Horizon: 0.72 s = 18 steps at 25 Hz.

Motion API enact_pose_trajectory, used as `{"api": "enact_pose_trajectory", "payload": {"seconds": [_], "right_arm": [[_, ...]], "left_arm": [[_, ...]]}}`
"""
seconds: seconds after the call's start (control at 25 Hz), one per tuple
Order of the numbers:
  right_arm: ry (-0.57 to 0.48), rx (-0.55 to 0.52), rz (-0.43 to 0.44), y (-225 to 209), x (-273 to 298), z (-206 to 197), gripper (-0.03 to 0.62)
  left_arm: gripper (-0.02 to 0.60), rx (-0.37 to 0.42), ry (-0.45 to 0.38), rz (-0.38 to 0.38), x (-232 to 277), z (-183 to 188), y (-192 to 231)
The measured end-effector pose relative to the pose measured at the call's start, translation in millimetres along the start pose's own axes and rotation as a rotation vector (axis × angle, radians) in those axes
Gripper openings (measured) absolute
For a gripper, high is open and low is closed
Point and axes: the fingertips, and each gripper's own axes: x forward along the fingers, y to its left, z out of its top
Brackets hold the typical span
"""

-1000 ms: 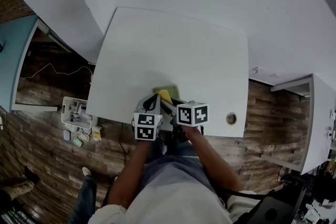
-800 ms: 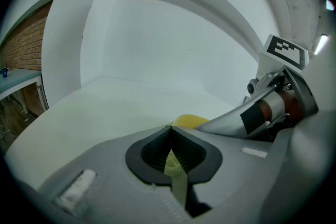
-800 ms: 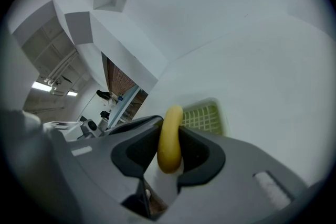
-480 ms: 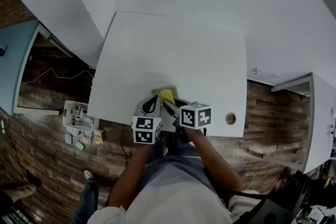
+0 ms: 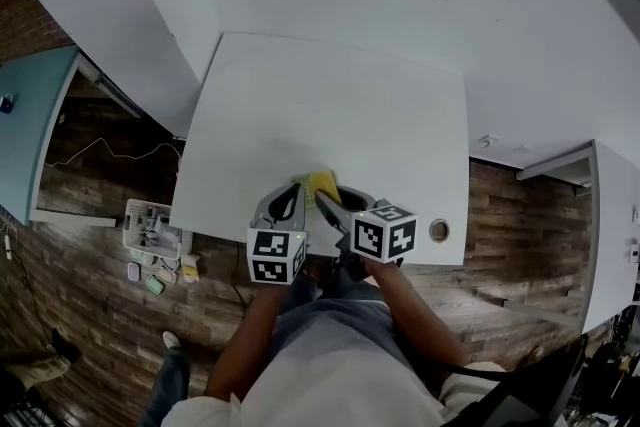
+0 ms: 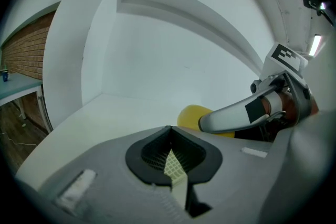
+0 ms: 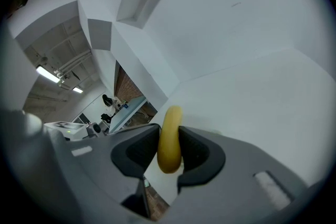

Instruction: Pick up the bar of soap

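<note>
Two grippers hang close together above the near edge of the white table, the edge closest to the person. Toward the table's left side, the left gripper is clenched. Its jaws meet on a thin, pale green-yellow mesh pad, whose lattice shows between the pads.

Just toward the table's right from it is the bar of soap. It is smooth, rounded and plain yellow, with no wrapper or marking that I can make out. It sits in the right gripper, whose pads press its two broad faces, so the right gripper view meets it edge-on as a narrow yellow oval. Its long axis stands across the jaws, one end poking above them and the other below. The lower end has only floor behind it, so I judge the bar clear of the table top.

The soap lies straight ahead of the right gripper, inside its grasp, and beside the left one, which is taken up with the mesh. Any carrying therefore falls to the right hand. The hold spans the thin dimension of a slick, curved thing, so a slip or twist is the risk.
</note>
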Motion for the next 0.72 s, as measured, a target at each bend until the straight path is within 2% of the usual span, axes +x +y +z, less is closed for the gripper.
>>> {"api": "enact_pose_trajectory", "payload": {"seconds": [0.48, 0.72], "right_arm": [[-0.157, -0.101, 0.029, 38.6, -37.3, 49.4, 0.118], [-0.212, -0.115, 0.034, 50.2, -54.6, 63.3, 0.118]], "left_arm": [[0.002, 0.055, -0.115, -0.015, -23.2, 61.9, -9.7], [0.002, 0.071, -0.162, -0.033, -38.6, 87.6, -17.7]]}}
